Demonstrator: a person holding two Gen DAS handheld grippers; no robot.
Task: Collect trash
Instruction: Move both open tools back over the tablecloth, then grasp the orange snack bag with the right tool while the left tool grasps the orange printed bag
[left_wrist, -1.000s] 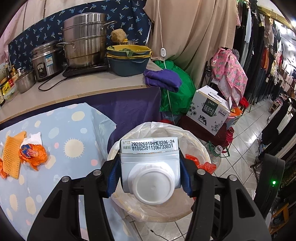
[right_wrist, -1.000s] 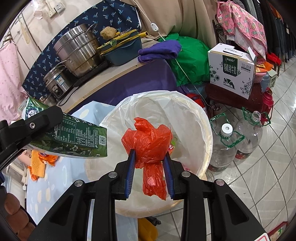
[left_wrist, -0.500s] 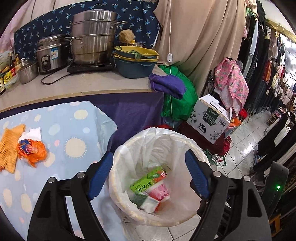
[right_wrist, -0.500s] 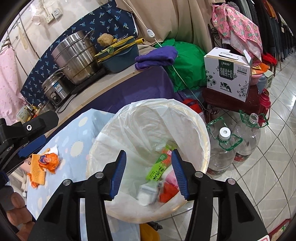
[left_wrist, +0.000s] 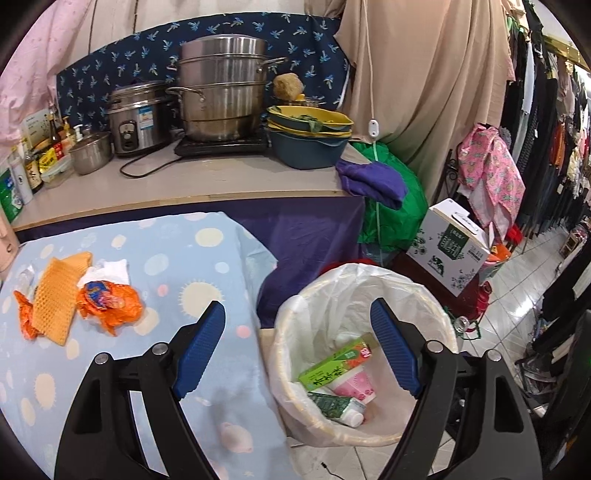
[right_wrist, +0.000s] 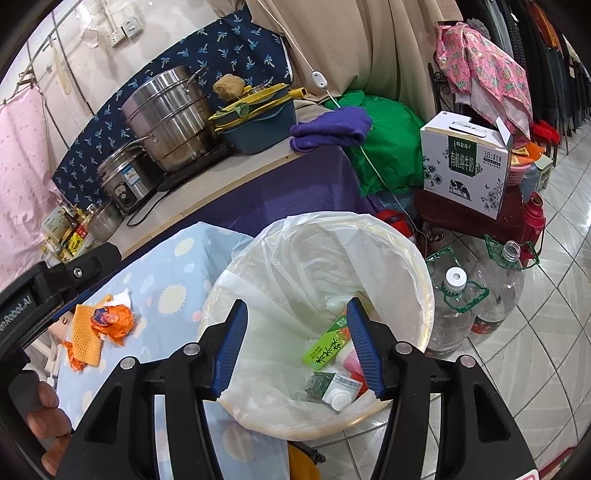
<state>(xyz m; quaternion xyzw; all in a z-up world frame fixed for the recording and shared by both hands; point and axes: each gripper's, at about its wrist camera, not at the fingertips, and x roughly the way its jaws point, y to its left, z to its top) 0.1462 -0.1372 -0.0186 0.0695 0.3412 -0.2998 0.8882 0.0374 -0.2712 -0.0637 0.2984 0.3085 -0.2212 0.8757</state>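
Observation:
A round bin lined with a white bag (left_wrist: 439, 314) (right_wrist: 417, 254) stands on the floor beside the table. Inside lie a green carton (left_wrist: 334, 363) (right_wrist: 327, 349), a pink cup (left_wrist: 356, 382) and a milk carton with a white cap (left_wrist: 338, 404) (right_wrist: 332, 391). My left gripper (left_wrist: 297, 347) is open and empty, over the table edge and the bin. My right gripper (right_wrist: 295, 347) is open and empty above the bin. On the table lie an orange mesh pad (left_wrist: 59, 291) (right_wrist: 85, 334), an orange wrapper (left_wrist: 109, 304) (right_wrist: 114, 319) and white tissue (left_wrist: 110, 271).
The table has a light blue cloth with sun prints (left_wrist: 199, 295) (right_wrist: 173, 291). Behind it a counter (left_wrist: 184, 184) holds pots, a rice cooker and basins. Right of the bin stand a milk box (right_wrist: 467, 173) and two large plastic bottles (right_wrist: 458, 306) on the tiled floor.
Both grippers opened. The milk carton from the left and the red bag from the right dropped into the bin. The left gripper then drew back left toward the table.

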